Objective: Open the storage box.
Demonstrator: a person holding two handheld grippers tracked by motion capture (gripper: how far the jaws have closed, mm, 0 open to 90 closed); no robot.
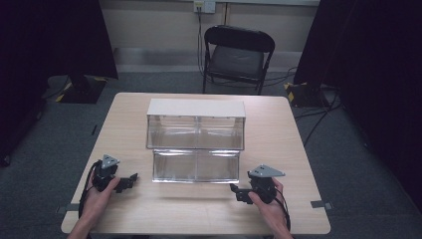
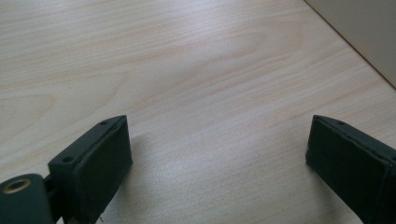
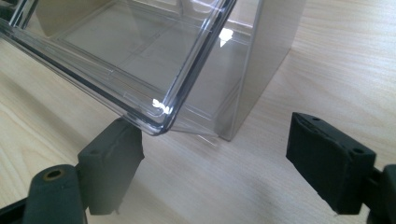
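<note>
A small drawer unit (image 1: 195, 108) with a white top and clear plastic drawers stands in the middle of the wooden table (image 1: 283, 149). Its lower clear drawer (image 1: 195, 167) is pulled out toward me. My left gripper (image 1: 130, 180) rests on the table left of that drawer, its jaws open and pointing right. In the left gripper view the gripper (image 2: 218, 130) is open over bare wood. My right gripper (image 1: 238, 191) lies right of the drawer, pointing left. In the right gripper view it (image 3: 212, 128) is open and empty, with the clear drawer's corner (image 3: 161, 109) just above its left jaw, beside the unit's beige side wall (image 3: 271, 51).
A black folding chair (image 1: 238, 55) stands behind the table's far edge. Dark curtains hang at both sides, and cables lie on the grey floor (image 1: 318, 114) at the right. A beige surface (image 2: 369, 32) shows beyond the table edge in the left gripper view.
</note>
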